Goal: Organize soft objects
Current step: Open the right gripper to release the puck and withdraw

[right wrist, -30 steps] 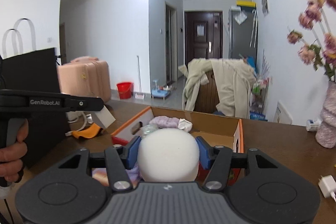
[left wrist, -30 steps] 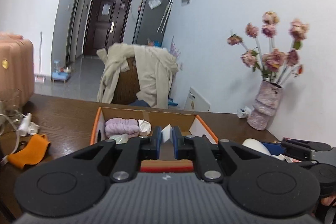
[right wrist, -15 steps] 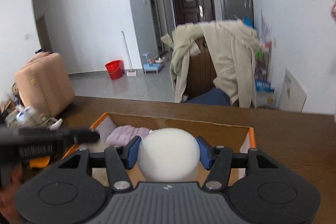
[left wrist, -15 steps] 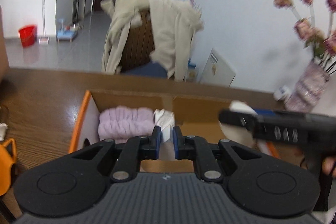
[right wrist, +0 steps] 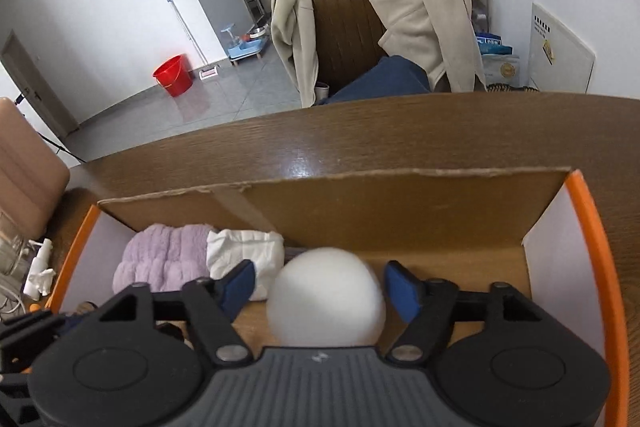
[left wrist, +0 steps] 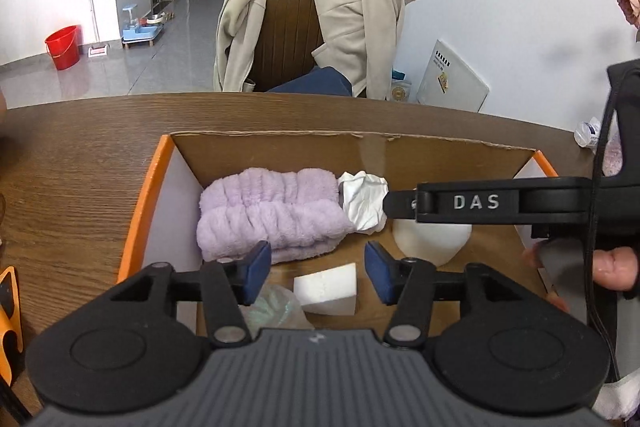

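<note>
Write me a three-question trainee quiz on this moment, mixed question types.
1. True or false: the right claw clamps the white foam ball.
2. Which lies directly below the left claw? A) white sponge block B) lavender towel C) crumpled white cloth
3. Fill in: every soft item sits inside the orange-rimmed cardboard ___.

Key: 1 false, the pads stand clear of it, having just opened; 2 A; 3 box.

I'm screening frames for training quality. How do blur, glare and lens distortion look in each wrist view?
Left wrist view: mostly sharp, "DAS" lettering readable; fisheye bends the dark wooden table edge into an arc; dark vignette at corners. Right wrist view: the round white foam ball looks soft-edged, a bright ceiling-light glare patch sits on the table, and the orange-rimmed cardboard box walls curve strongly.
</note>
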The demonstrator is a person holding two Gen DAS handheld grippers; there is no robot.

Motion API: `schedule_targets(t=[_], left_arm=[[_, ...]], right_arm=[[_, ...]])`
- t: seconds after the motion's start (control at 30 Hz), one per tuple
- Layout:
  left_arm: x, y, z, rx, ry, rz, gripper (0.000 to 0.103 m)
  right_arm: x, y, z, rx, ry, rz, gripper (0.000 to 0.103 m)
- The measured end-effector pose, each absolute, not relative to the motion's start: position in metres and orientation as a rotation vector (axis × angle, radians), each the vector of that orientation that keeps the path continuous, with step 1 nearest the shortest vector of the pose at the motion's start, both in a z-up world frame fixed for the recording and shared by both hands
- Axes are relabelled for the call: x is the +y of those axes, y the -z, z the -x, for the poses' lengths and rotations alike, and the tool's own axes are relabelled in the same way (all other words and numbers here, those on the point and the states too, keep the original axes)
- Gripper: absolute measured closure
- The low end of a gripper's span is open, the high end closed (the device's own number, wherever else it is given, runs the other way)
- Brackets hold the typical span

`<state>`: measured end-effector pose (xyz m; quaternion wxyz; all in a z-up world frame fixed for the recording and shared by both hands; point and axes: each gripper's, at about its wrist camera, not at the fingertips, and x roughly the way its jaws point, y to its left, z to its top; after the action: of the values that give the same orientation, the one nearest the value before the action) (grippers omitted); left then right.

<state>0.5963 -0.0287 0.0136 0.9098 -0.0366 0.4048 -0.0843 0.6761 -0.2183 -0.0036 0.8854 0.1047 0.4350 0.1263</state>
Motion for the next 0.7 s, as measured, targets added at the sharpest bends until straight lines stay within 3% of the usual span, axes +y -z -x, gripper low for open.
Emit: schedule_targets(t=[0.33,0.7], left_arm=[[-0.016,-0.074,-0.552,0.733,0.144,0.067,0.044],[0.015,-0.155,-0.439,0.585,0.089,0.034,0.034]], right_arm=[[-0.242,-0.056,-0.635,0.827,-0.243,-0.218,0.027],[-0.287,-0.148,-0.501,0.663,-0.226,-0.094,0.022]])
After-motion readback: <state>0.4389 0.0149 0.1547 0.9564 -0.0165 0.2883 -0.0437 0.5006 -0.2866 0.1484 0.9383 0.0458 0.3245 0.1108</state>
